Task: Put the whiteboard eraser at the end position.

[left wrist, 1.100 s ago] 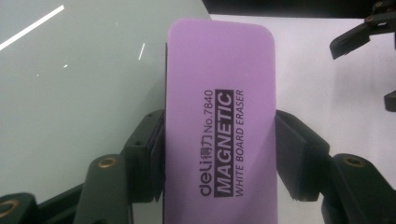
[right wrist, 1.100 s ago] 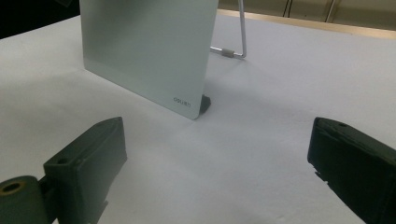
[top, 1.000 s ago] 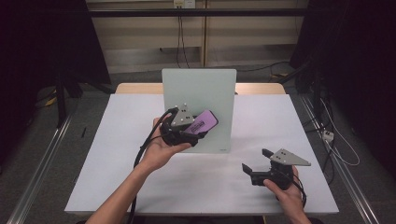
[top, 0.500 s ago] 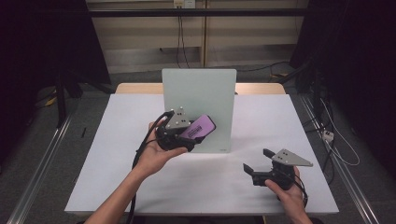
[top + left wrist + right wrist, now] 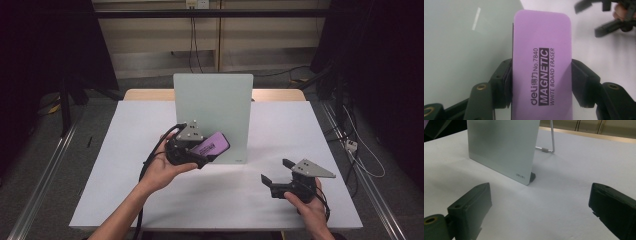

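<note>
Left tongs [image 5: 212, 150] plus eraser [image 5: 212, 145] have dropped slightly down the board [image 5: 212, 107] face since the earlier frame; right tongs [image 5: 275, 171] unchanged. Count: one purple eraser [image 5: 541, 62], one upright white board, two tongs. Left tongs clamp the eraser by its long edges, in front of the board. Right tongs [image 5: 539, 207] gape wide, holding nothing, over the surface [image 5: 125, 165].

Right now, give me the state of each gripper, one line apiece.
Left gripper: shut on the purple whiteboard eraser, in front of the standing whiteboard.
Right gripper: open, nothing between its jaws, low over the white table.
</note>
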The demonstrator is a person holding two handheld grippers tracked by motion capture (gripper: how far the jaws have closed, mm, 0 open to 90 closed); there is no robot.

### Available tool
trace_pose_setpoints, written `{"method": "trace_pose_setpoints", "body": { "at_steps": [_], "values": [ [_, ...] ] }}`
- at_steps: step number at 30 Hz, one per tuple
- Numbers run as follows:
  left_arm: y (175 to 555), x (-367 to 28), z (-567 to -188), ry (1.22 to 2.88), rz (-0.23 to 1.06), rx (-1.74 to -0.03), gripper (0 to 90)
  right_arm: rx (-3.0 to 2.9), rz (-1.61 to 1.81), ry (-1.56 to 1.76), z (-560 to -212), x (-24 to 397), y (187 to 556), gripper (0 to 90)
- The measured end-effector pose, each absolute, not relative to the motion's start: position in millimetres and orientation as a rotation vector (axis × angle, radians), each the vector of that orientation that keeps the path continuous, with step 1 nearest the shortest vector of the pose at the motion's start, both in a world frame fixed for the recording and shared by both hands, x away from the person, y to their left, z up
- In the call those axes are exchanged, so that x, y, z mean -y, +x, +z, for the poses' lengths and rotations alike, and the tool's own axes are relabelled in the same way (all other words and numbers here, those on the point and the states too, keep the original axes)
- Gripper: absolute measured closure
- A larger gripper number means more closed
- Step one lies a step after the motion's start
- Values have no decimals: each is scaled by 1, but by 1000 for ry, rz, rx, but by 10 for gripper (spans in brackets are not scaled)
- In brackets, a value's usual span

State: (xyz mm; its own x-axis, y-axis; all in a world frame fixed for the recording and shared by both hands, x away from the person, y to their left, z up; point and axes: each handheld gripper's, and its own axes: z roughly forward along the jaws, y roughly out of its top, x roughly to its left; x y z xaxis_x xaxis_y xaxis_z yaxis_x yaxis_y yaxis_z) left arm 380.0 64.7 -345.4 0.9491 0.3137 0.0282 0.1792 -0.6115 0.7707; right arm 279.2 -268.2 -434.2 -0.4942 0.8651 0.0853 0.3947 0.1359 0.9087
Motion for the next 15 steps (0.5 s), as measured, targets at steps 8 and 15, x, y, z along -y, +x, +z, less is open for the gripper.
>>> {"method": "trace_pose_setpoints", "body": {
  "at_steps": [8,15],
  "values": [
    [376,-59,-350,2309,144,-332,408,-1970,1328,1197,-436,265,281,45],
    [367,-54,-362,2405,166,-285,407,-1976,1326,1183,-435,264,278,45]
  ]
}}
